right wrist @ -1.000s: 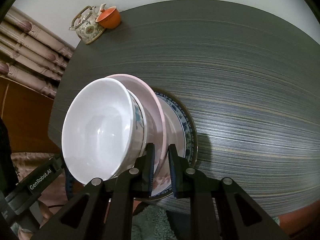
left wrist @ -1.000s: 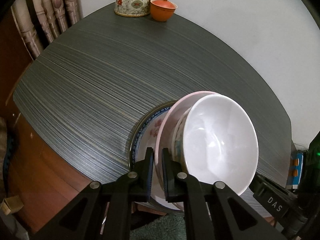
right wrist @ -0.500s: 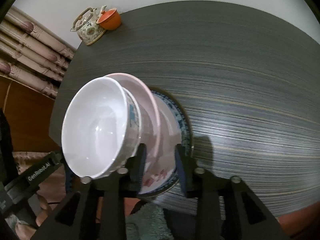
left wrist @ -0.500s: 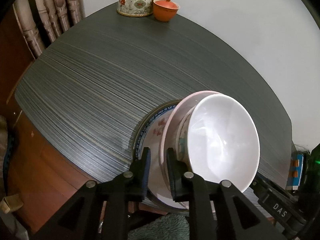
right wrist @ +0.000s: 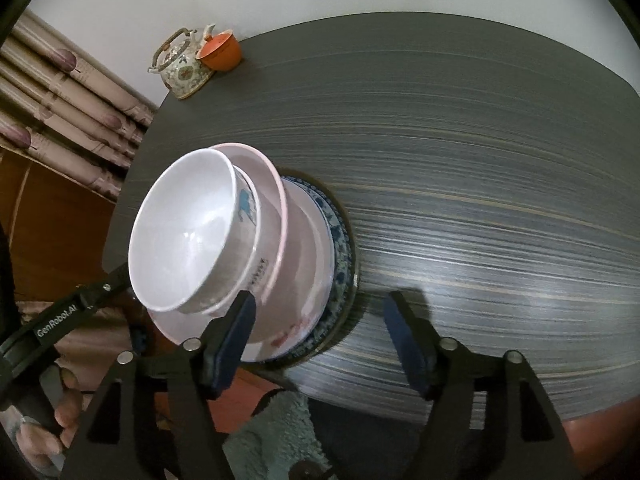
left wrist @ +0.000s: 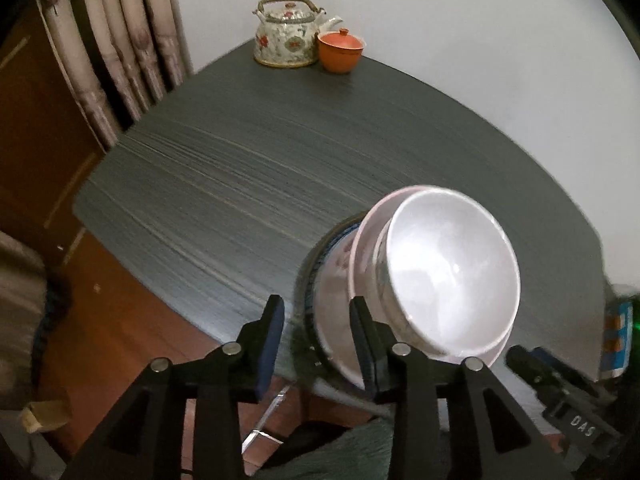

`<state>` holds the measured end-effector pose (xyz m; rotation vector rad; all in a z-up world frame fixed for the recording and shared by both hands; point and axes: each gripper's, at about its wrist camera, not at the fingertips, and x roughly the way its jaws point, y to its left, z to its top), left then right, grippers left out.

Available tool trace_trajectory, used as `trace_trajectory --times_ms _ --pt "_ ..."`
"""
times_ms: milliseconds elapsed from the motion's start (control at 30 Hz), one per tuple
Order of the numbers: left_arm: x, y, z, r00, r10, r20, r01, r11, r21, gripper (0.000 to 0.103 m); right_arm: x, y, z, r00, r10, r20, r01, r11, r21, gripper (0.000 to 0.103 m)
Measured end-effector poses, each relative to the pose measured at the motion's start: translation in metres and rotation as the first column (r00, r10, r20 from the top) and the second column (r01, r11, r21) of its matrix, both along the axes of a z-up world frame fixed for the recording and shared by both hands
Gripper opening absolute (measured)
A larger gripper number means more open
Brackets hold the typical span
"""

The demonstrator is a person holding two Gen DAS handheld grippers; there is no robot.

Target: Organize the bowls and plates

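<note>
Two tools in view, both with jaws opening and neither gripping anything.

Stack: white bowl (left wrist: 452,276) nested on a second bowl with blue print (right wrist: 248,210), that on a pink-rimmed plate (right wrist: 280,216), all on a blue-patterned plate (right wrist: 340,240). The stack sits on the dark striped table (left wrist: 248,184), close to its near edge.

Left tool (left wrist: 318,338): jaws partly apart. The stack lies just ahead and to the tool's right. The right finger stands in front of the lower plates' near edge; contact cannot be told because of blur. The left finger is clear of the stack, over bare table. The blue plate's rim shows in the gap between the fingers, but the pads do not press on it.

Right tool (right wrist: 320,332): jaws wider than the left tool's. The stack lies ahead and to the tool's left. The left finger sits in front of the pink-rimmed plate's lower edge; the right finger is well clear, over bare table. The near rim of the blue-patterned plate lies between the fingers, not clamped.

Far from both tools, at the table's back corner: a floral teapot (left wrist: 286,36) with an orange lidded cup (left wrist: 340,50) touching or just beside it. A hand (right wrist: 48,428) holds the left tool's handle, seen at the lower left of the right wrist view.
</note>
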<state>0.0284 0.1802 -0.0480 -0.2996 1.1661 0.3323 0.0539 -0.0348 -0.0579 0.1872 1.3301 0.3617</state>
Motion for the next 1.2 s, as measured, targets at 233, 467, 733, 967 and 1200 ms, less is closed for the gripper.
trace_trajectory --times_ms 233,467,733,967,1200 --pt "-0.021 -0.037 0.004 0.998 -0.063 0.017 0.061 0.993 0.1 0.049 -0.03 0.001 0.003 0.994 0.06 0.092 -0.053 0.995 -0.08 0.085" --pt "-0.025 -0.063 0.009 0.992 -0.116 0.04 0.11 0.986 0.125 0.056 -0.056 0.01 0.009 0.976 0.143 0.163 -0.121 0.983 -0.137 0.102" --pt "-0.023 -0.079 0.004 0.989 -0.146 0.029 0.142 0.982 0.124 0.057 -0.061 0.006 0.013 0.973 0.138 0.186 -0.113 0.984 -0.14 0.102" --pt "-0.022 -0.08 0.001 0.989 -0.147 0.019 0.143 0.981 0.127 0.057 -0.064 0.004 0.012 0.976 0.132 0.176 -0.107 0.983 -0.146 0.102" --pt "-0.022 -0.083 0.0 0.988 -0.151 0.016 0.147 0.981 0.123 0.057 -0.063 0.004 0.009 0.978 0.132 0.162 -0.109 0.984 -0.143 0.102"
